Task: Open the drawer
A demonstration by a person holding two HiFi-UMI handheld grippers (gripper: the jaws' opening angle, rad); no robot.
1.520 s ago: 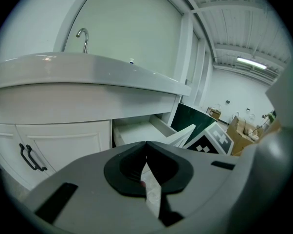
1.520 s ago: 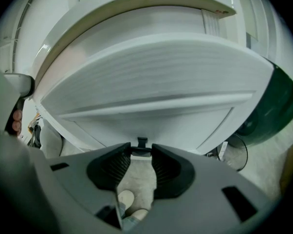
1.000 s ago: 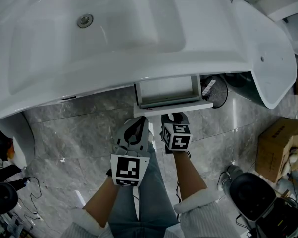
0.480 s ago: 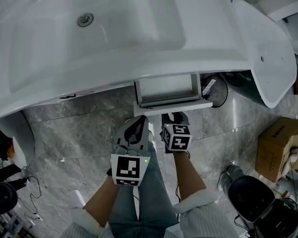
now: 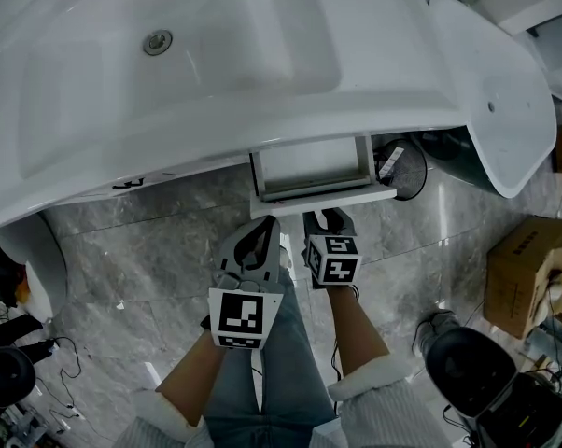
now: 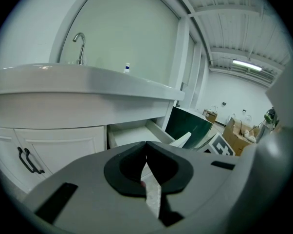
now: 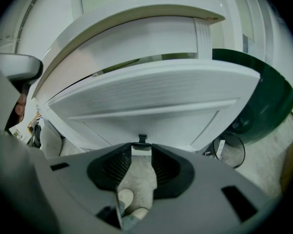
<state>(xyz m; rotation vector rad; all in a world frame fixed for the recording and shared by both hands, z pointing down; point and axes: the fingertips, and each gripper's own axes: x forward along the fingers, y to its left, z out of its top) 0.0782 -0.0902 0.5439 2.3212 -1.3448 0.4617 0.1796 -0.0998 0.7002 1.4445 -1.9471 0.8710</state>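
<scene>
A white drawer (image 5: pixel 309 163) stands pulled out from under the white basin (image 5: pixel 169 73); its front panel (image 5: pixel 324 197) faces me. My right gripper (image 5: pixel 327 220) reaches the middle of that panel. In the right gripper view the panel (image 7: pixel 151 99) fills the frame, and the small dark handle (image 7: pixel 141 142) sits between the tips of the right gripper (image 7: pixel 141 151), which grip it. My left gripper (image 5: pixel 263 228) hangs just left of it, below the drawer front, touching nothing. Its tips meet in the left gripper view (image 6: pixel 146 144), with the open drawer (image 6: pixel 132 132) beyond.
The floor is grey marble tile (image 5: pixel 150 250). A cabinet door with a dark handle (image 6: pixel 28 160) lies left of the drawer. A dark green tub (image 5: pixel 454 152) and a round wire fan (image 5: pixel 404 171) sit to the right. A cardboard box (image 5: pixel 524 273) and black gear (image 5: pixel 468 367) stand at the right.
Only the head view has shifted slightly. The drawer and both grippers keep their places.
</scene>
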